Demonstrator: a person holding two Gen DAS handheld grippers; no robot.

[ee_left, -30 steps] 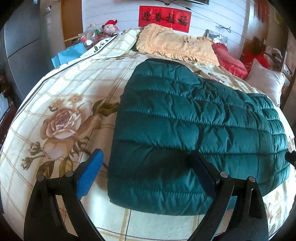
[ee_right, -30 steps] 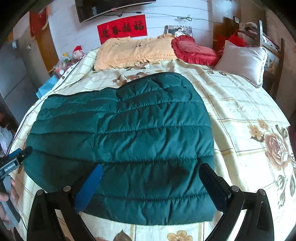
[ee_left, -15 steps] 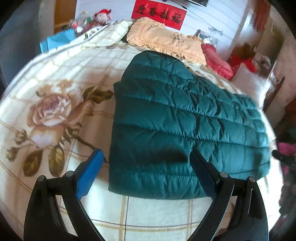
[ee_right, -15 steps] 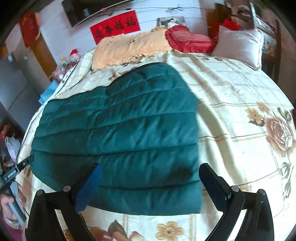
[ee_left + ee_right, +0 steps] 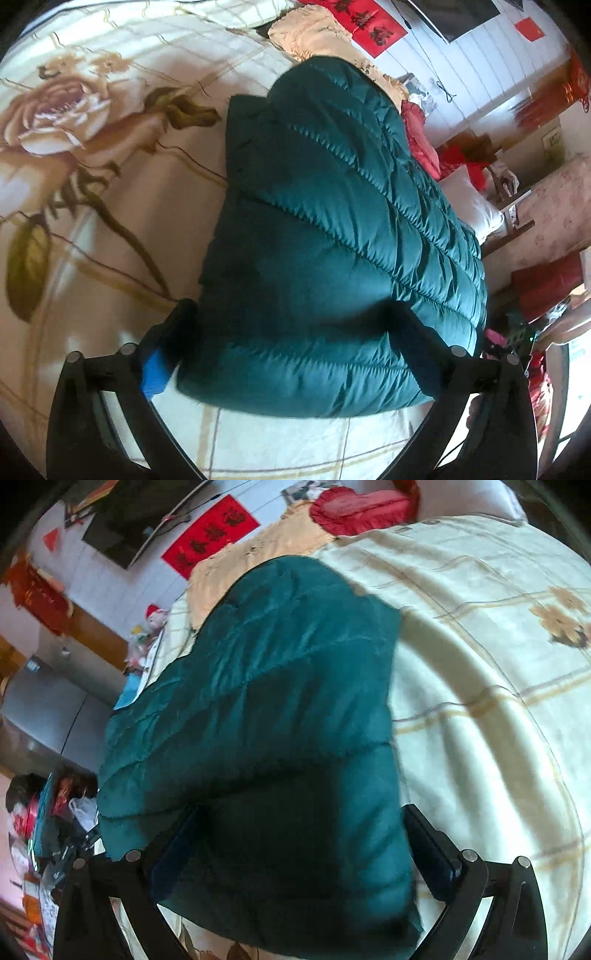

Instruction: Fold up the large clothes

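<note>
Left gripper (image 5: 295, 350) jaws were opening, straddling the near hem of the dark green quilted puffer jacket (image 5: 332, 221); right gripper (image 5: 299, 853) was wide too, nothing pinched. Jacket lay flat on the floral bed (image 5: 92, 184), near edge. Likely light, puffy, slippery; grab hem corners deep.

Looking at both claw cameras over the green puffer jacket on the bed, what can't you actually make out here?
- Right wrist view: the green puffer jacket's near hem is blurred and in shadow; the frame's bottom edge cuts it off.
- Both views: the jacket's underside and sleeves are hidden by its own top layer.
- Left wrist view: left claw is opening; jacket sits between its fingers, contact unclear.
- Right claw: pad contact lost in dark.
</note>
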